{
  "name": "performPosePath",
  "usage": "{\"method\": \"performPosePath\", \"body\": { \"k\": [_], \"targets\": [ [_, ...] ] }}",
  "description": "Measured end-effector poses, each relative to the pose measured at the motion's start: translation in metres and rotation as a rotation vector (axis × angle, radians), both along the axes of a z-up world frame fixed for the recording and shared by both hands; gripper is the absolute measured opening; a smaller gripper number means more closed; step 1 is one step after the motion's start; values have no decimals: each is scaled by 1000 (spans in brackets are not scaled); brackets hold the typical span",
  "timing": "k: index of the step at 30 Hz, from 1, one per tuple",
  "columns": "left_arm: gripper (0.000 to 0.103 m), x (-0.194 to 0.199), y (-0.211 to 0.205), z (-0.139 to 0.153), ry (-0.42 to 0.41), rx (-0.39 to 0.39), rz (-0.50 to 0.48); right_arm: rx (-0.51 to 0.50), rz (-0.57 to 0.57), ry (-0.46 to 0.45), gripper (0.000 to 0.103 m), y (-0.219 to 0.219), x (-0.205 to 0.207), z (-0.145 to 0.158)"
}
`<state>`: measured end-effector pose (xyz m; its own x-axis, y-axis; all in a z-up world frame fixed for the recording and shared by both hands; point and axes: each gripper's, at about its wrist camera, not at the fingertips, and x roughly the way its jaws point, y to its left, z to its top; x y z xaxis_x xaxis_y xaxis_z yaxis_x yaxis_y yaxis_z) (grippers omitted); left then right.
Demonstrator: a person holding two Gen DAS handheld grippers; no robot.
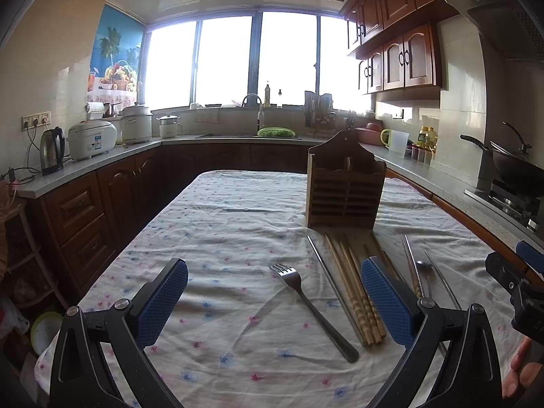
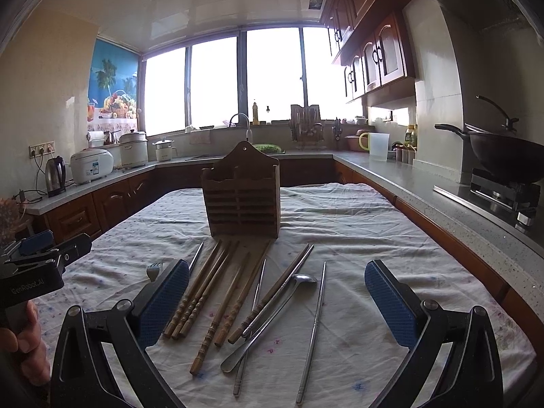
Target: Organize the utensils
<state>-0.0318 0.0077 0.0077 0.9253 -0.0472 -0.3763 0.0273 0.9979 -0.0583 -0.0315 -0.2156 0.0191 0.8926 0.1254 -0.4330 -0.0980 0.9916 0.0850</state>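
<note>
Both grippers hover over near table edge, jaws wide apart, nothing held: left gripper (image 1: pixel 273 302), right gripper (image 2: pixel 277 297). Fork (image 1: pixel 307 301), wooden chopsticks (image 2: pixel 200 294), spoon (image 2: pixel 272 312), metal chopsticks (image 2: pixel 314 326) lie loose on cloth just in front of wooden holder (image 2: pixel 243 197). Holder's slots look unfilled. Sorting seemingly not yet begun. Next move likely: lower onto 1 utensil, pinch, carry back to holder.
</note>
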Motion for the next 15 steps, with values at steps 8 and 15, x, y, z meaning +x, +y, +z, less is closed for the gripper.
{"method": "performPosePath", "body": {
  "k": [8,15],
  "targets": [
    [102,-2,-1,-2,-3,-3,-2,8,7,-2,103,1,1,0],
    [102,-2,-1,-2,-3,-4,-5,14,14,2,103,0,1,1]
  ]
}}
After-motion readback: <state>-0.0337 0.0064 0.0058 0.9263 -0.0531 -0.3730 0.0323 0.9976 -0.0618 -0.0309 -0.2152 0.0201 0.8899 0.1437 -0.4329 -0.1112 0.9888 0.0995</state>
